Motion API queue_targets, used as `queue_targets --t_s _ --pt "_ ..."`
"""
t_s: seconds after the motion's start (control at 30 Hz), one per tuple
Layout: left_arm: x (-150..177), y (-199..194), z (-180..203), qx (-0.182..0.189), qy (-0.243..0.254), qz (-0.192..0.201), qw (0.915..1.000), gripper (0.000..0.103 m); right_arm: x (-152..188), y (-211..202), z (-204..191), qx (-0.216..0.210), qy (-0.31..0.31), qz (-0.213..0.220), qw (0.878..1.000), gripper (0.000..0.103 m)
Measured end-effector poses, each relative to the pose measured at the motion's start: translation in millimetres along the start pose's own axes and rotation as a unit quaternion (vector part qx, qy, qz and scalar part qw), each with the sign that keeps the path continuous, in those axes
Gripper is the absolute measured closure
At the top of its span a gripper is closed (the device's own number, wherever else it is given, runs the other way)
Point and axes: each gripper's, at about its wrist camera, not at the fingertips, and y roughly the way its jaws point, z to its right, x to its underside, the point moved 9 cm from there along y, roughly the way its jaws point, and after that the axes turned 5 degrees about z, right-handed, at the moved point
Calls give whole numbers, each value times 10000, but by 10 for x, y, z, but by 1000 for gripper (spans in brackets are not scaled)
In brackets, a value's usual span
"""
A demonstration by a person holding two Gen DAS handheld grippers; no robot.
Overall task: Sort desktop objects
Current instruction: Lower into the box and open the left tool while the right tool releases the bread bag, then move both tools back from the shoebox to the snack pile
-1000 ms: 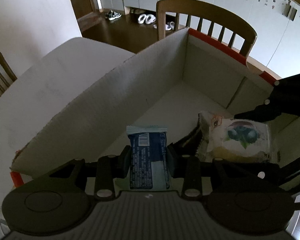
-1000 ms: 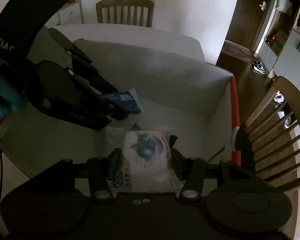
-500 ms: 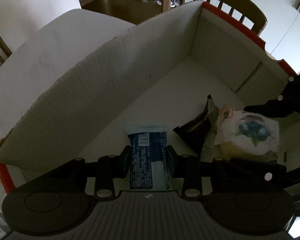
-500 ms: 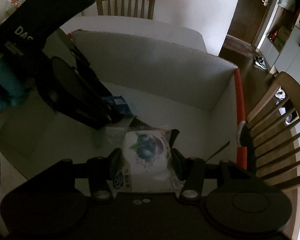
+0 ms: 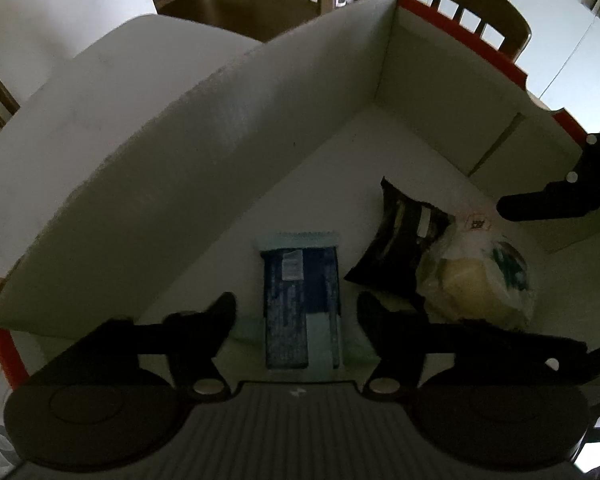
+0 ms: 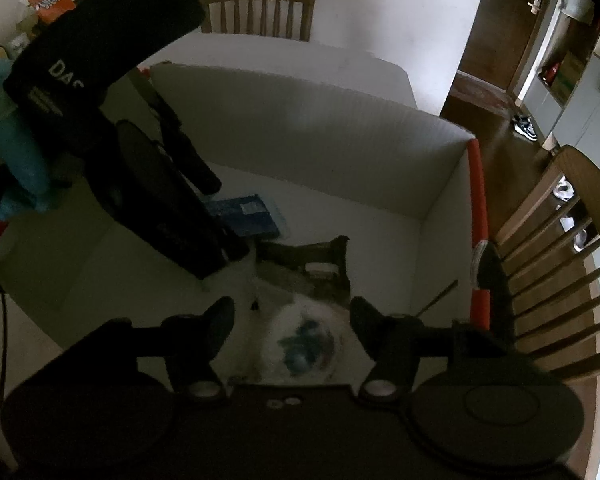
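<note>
White box (image 6: 340, 128) holds packets (left gripper (image 6: 224, 220) housing reads "DAS").

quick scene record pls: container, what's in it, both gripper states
container: white cardboard box, orange-edged rim
item 1: blue packet, flat on box floor
item 2: blueberry-print bread bag, on box floor
item 3: black packet, against the bread bag
left gripper: jaws just opened, straddling blue packet, released
right gripper: jaws just opened, bread bag between, released
</note>
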Motion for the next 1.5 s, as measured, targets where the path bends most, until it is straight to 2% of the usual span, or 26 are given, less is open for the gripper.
queue_targets --t_s 0.2,0.63,1.13,1.4,1.5 --pt "29 -85 9 47 -60 108 9999 33 -33 -92 -7 -22 54 146 9999 32" --pt "-23 -550 89 32 -281 823 9962 33 -117 -443 -10 -147 253 561 9980 28" --pt "246 -1241 148 27 -722 1700 9828 33 -212 -827 -156 -191 340 1057 9936 28" --pt "429 -1464 157 -79 -960 1993 9752 33 -188 -955 -270 -270 379 1246 9911 25" --pt "498 -1551 151 -123 -1060 2097 9719 24 -197 -985 -327 -271 372 1316 9902 23"
